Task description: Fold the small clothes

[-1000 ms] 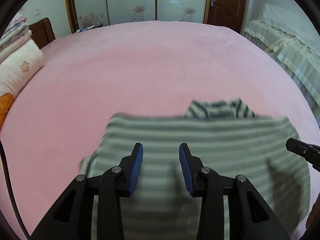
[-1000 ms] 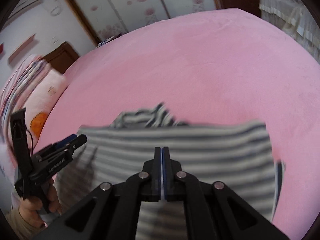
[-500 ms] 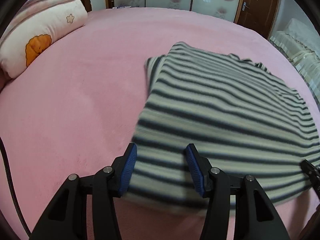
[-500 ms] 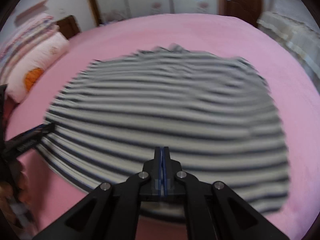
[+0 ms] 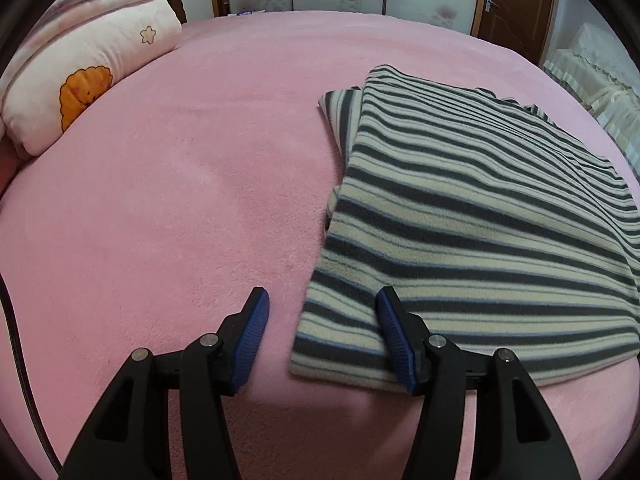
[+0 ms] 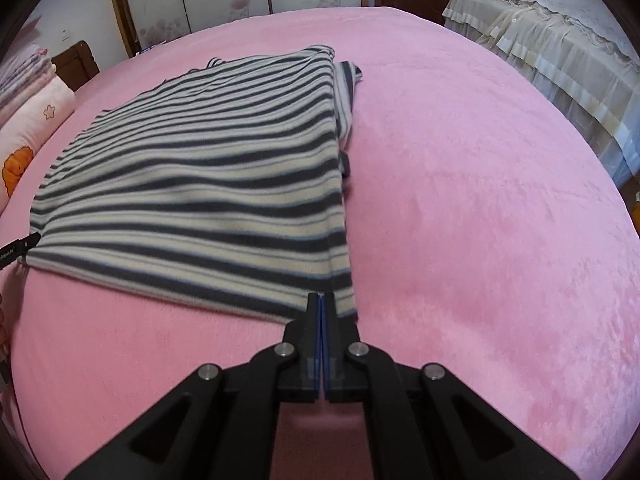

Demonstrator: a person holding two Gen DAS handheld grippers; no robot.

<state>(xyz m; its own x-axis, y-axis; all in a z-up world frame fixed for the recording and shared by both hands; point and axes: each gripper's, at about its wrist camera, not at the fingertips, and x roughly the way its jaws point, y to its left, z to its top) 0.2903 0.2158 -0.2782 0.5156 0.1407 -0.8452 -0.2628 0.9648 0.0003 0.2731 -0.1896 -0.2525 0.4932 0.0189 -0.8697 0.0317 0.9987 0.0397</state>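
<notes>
Left gripper (image 5: 322, 312) has just been opening its jaws; they stand apart over the near left corner of the striped garment (image 5: 480, 220), whose edge lies between them, the pads clear of the cloth. Right gripper (image 6: 321, 300) is clamped tight on the garment's near right corner. From both grippers the folded garment stretches away, flat on the pink bedspread (image 5: 180, 200).
</notes>
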